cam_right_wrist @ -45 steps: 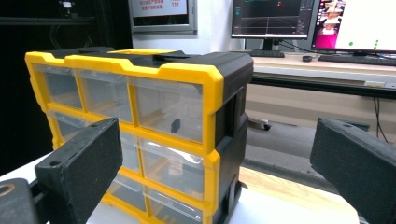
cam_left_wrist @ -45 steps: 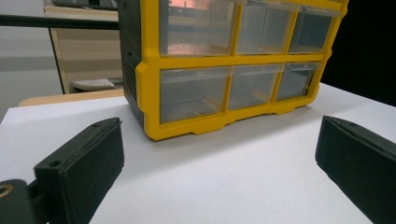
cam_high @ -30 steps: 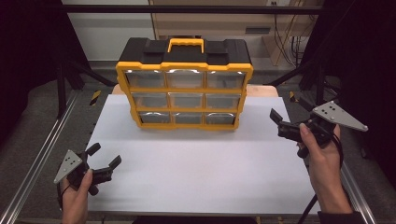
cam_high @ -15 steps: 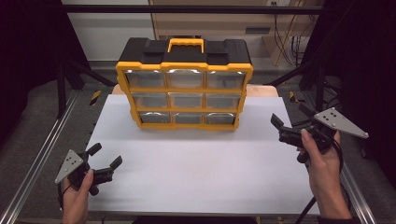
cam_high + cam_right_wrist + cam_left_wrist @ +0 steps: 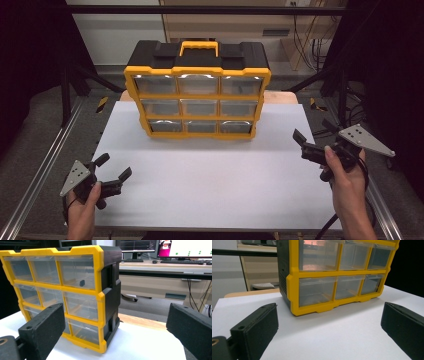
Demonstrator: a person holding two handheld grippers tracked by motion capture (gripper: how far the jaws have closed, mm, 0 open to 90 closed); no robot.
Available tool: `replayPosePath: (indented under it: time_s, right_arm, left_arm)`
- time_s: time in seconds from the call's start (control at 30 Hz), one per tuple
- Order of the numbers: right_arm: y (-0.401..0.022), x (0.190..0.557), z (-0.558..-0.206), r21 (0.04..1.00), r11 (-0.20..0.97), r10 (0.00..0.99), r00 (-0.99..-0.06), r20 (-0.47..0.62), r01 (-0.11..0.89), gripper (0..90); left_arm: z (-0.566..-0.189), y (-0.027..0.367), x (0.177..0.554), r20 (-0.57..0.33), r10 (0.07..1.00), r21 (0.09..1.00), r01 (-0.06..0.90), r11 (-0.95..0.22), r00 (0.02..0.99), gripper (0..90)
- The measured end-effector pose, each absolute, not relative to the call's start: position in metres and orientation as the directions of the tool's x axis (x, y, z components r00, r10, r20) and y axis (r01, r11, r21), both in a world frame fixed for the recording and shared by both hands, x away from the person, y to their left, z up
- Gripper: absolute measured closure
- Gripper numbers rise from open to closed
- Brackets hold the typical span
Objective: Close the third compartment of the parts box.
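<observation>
A yellow and black drawer cabinet with several clear drawers stands upright at the back middle of the white table. My left gripper hovers open at the table's near left corner, held by a hand. In the left gripper view its jaws frame the cabinet's lower drawers from a distance, with nothing in the left gripper. My right gripper is open at the table's right edge. In the right gripper view, the right gripper faces the cabinet's right corner. A small dark item lies in the top right drawer.
Aluminium rails run along both sides of the table. A wooden board edge shows behind the white surface. A desk with monitors stands beyond. The cabinet carries a yellow handle on top.
My right gripper has drifted down and slightly right, toward the person's side of the table. The left gripper and the cabinet have stayed put.
</observation>
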State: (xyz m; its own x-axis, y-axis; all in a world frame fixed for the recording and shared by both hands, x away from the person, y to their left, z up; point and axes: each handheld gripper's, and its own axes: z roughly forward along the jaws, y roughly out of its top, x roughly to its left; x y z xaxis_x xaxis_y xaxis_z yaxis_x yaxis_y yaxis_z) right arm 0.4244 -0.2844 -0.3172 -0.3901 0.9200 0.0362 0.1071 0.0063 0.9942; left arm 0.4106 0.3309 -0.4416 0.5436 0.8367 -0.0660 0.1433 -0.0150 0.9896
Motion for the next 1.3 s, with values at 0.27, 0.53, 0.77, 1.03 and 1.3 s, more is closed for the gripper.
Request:
replayPosePath:
  time_s: [0.27, 0.53, 0.77, 1.03, 1.3]
  right_arm:
    - [-0.285, 0.423, -0.327, 0.995, 0.001, 0.922, -0.386, 0.038, 0.101, 3.0]
    - [-0.283, 0.419, -0.335, 0.995, 0.005, 0.920, -0.391, 0.033, 0.095, 3.1]
    - [-0.280, 0.418, -0.340, 0.996, 0.017, 0.922, -0.388, 0.018, 0.086, 3.2]
    - [-0.282, 0.413, -0.349, 0.996, 0.014, 0.924, -0.382, 0.020, 0.085, 3.2]
    - [-0.285, 0.408, -0.362, 0.996, 0.004, 0.923, -0.384, 0.030, 0.088, 3.5]
  left_arm:
    - [-0.442, 0.331, 0.411, -0.071, 0.837, 0.990, 0.144, -0.009, 0.543, 1.0]
    - [-0.442, 0.330, 0.411, -0.060, 0.835, 0.989, 0.143, -0.023, 0.547, 0.9]
    - [-0.442, 0.331, 0.412, -0.065, 0.833, 0.990, 0.143, -0.018, 0.550, 0.9]
    - [-0.441, 0.329, 0.412, -0.058, 0.831, 0.990, 0.141, -0.024, 0.552, 0.9]
    - [-0.442, 0.329, 0.412, -0.060, 0.829, 0.990, 0.141, -0.023, 0.555, 1.0]
